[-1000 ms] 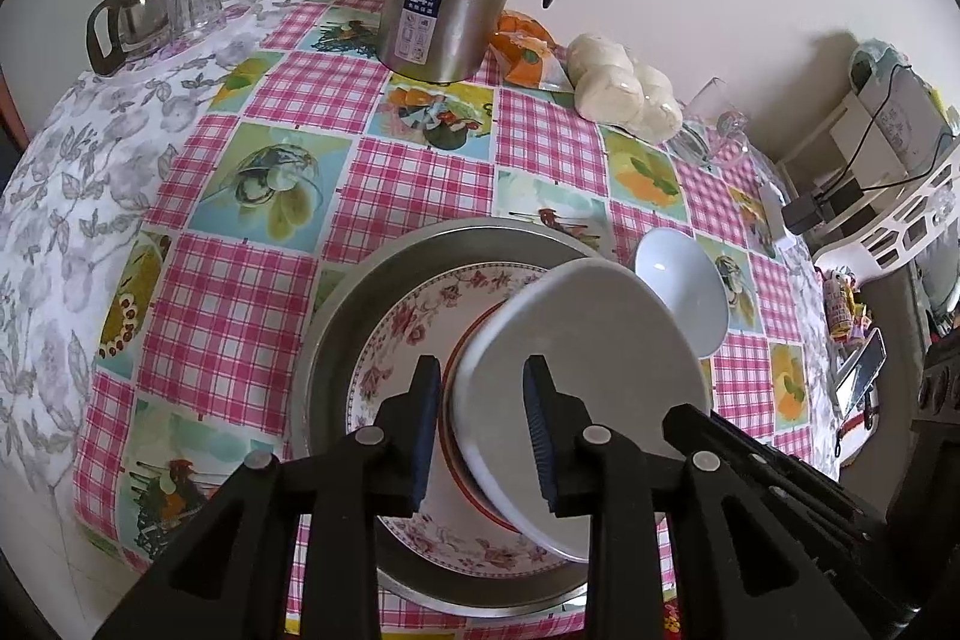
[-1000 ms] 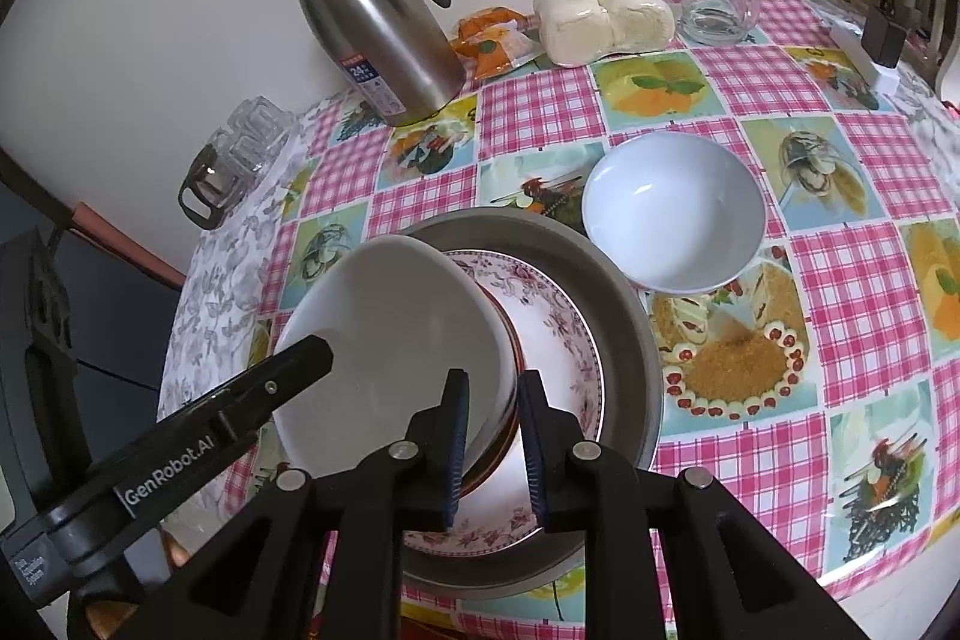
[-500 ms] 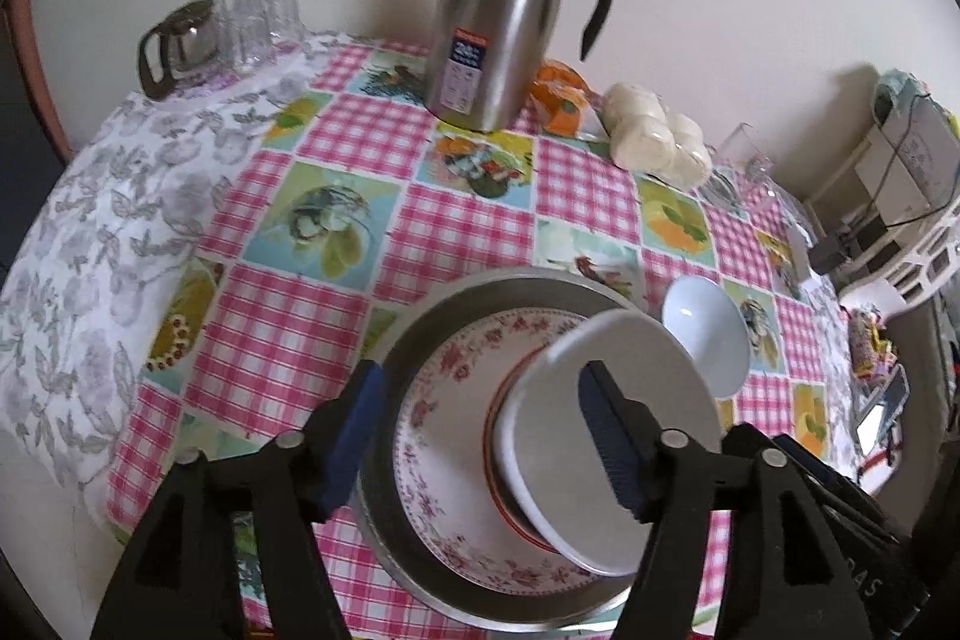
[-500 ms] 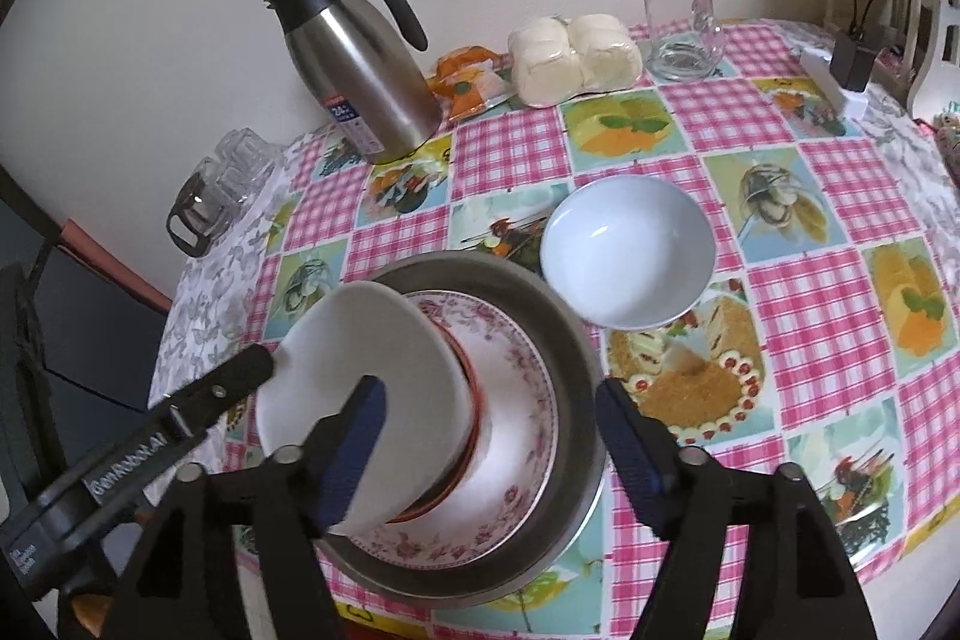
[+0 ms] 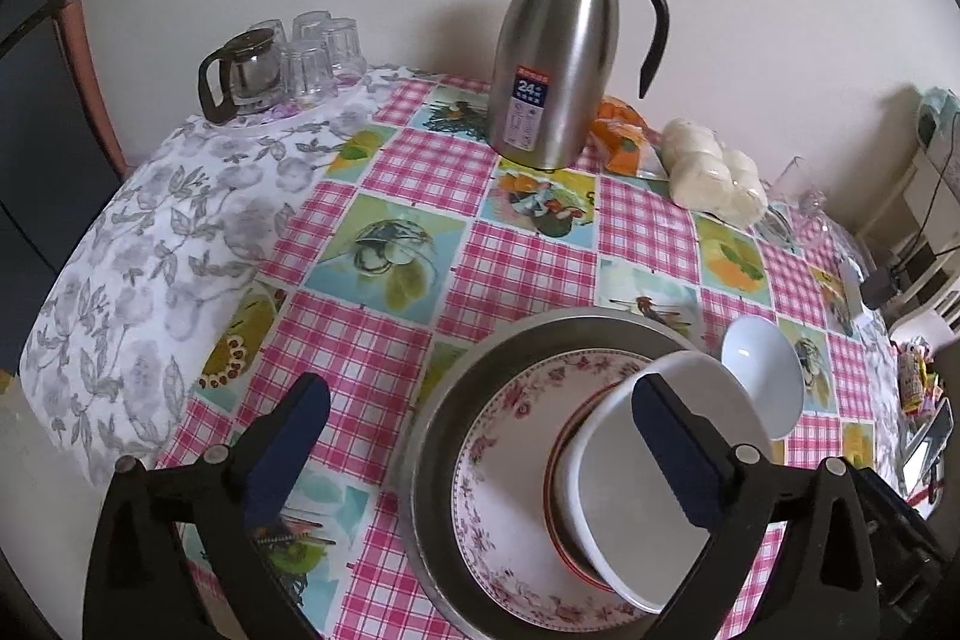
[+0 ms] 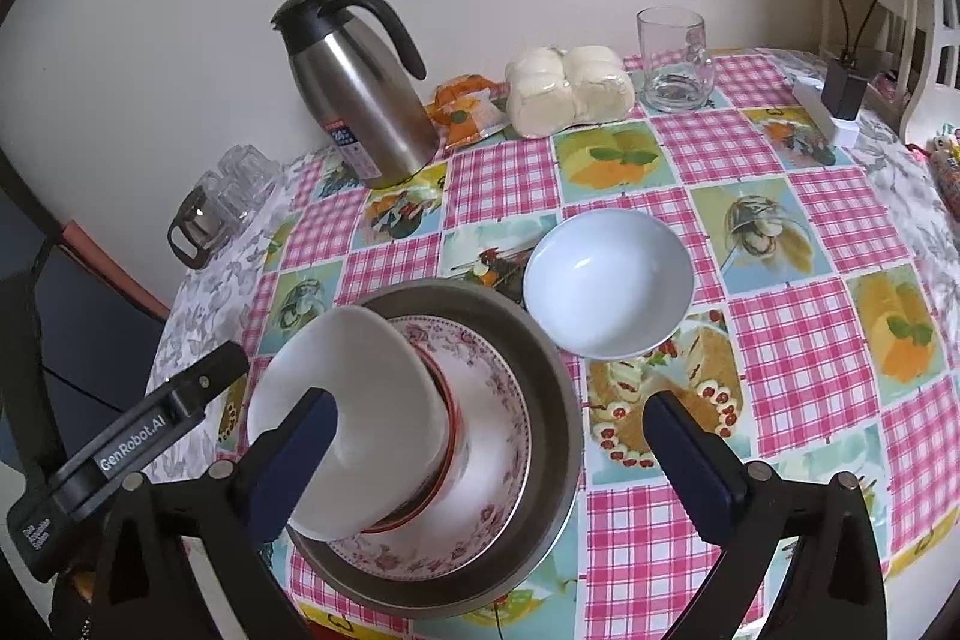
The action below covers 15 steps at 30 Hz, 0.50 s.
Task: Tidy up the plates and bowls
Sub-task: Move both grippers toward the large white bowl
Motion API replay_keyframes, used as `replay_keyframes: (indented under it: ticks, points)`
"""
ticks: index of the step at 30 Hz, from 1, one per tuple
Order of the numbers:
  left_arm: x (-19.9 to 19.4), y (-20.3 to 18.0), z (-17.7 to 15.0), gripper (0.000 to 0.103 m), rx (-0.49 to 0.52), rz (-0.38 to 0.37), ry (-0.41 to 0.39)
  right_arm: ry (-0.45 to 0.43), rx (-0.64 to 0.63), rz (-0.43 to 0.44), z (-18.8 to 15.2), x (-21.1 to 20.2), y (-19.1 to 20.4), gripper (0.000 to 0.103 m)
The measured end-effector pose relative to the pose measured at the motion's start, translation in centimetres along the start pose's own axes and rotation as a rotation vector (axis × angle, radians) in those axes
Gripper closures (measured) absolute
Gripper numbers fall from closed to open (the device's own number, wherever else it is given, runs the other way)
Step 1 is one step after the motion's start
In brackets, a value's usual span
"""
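A round metal pan [image 5: 474, 370] near the table's front edge holds a floral plate [image 5: 510, 436]. On that plate sits a red-rimmed dish [image 5: 558, 466], and a white bowl [image 5: 636, 496] rests on it at a tilt. A second white bowl [image 6: 606, 280] stands alone beside the pan. My left gripper [image 5: 479, 391] hangs over the stack, its jaws opening wide and pressing on nothing. My right gripper [image 6: 487, 403] does the same from the other side, clear of the white bowl [image 6: 360, 400]. The left gripper's body [image 6: 138, 430] shows in the right wrist view.
A steel jug [image 5: 558, 52] stands at the back by the wall, with an orange packet [image 5: 624, 136] and a bag of buns [image 5: 714, 178] beside it. A glass teapot with several glasses [image 5: 282, 58] sits back left. A glass mug [image 6: 675, 61] and a plugged-in power strip [image 6: 837, 94] are back right.
Both grippers went from nearly shut at the white bowl's rim to wide open. The bowl now rests on the stack. Both cameras have tilted up, showing more of the table.
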State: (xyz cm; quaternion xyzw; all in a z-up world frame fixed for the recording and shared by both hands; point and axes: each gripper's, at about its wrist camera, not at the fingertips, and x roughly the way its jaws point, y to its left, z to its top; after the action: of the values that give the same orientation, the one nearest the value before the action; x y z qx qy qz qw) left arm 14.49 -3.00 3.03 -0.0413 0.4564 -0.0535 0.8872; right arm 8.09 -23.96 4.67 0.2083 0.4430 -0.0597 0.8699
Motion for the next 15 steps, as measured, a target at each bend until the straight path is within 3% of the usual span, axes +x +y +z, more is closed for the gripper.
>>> replay_keyframes:
  ticks: [9,15]
  points:
    - [-0.9,-0.9,0.2,0.002,0.016,-0.035,-0.086,-0.104,-0.025,0.019,0.5,-1.5,-0.3,0.0]
    - [-1.9,-1.6,0.8,0.002,0.007,-0.112,-0.158,-0.125,-0.046,0.031,0.8,-1.5,-0.7,0.0]
